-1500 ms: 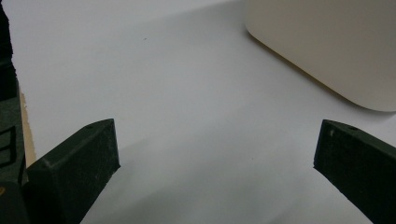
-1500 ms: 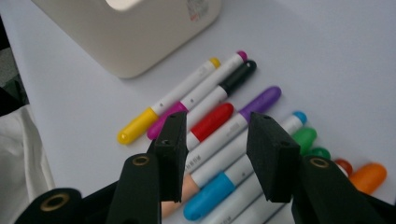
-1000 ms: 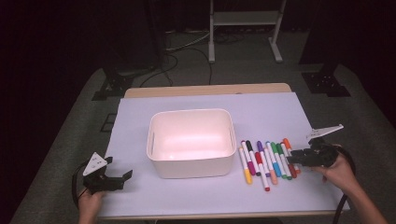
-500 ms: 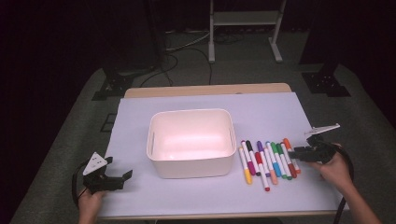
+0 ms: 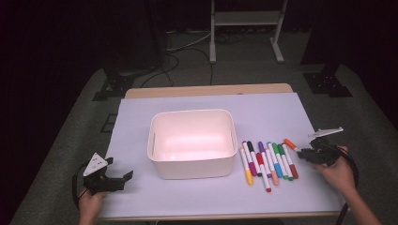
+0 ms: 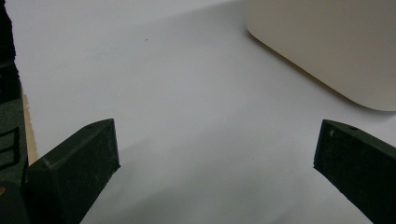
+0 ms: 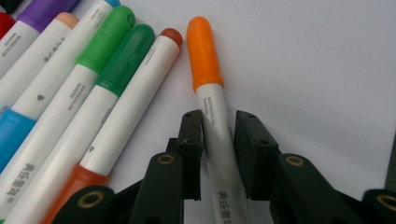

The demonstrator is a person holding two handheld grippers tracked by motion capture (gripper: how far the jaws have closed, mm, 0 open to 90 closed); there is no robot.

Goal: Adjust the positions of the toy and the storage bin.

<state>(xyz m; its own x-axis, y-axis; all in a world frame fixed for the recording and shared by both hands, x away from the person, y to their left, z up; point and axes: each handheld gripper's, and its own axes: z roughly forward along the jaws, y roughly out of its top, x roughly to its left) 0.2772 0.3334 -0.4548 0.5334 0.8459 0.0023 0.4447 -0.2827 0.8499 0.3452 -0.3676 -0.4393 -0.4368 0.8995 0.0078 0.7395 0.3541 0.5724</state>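
right gripper (image 7: 218,135): so we've just had its jaws closing, and now they're pinched on the white barrel of the orange-capped marker (image 7: 211,100). A second ago in the high view they stood wider at the right end of the marker row, nothing squeezed yet.

orange-capped marker: lying flat on the white table cover (image 5: 206,101), just right of the row, cap pointing toward the white bin (image 5: 191,143). It's angled a bit away from its neighbours, so we grip it alone and don't touch the brown-capped one (image 7: 135,102) beside it.

what changed: only the grip, really. The bin and the other markers (image 5: 265,161) sit where they sat in the earlier high views, and we can't make out any lift yet.

left gripper (image 5: 110,180): parked at the near left of the table, jaws spread wide with nothing between them, just bare cover and a corner of the bin ahead. Same spot as a second ago.

what it means: we reckon the pick is made, so the next move is lifting the marker and carrying it left to the bin, which looks empty.

watch out: the grip looks low on the barrel, so the capped end might droop when we lift.
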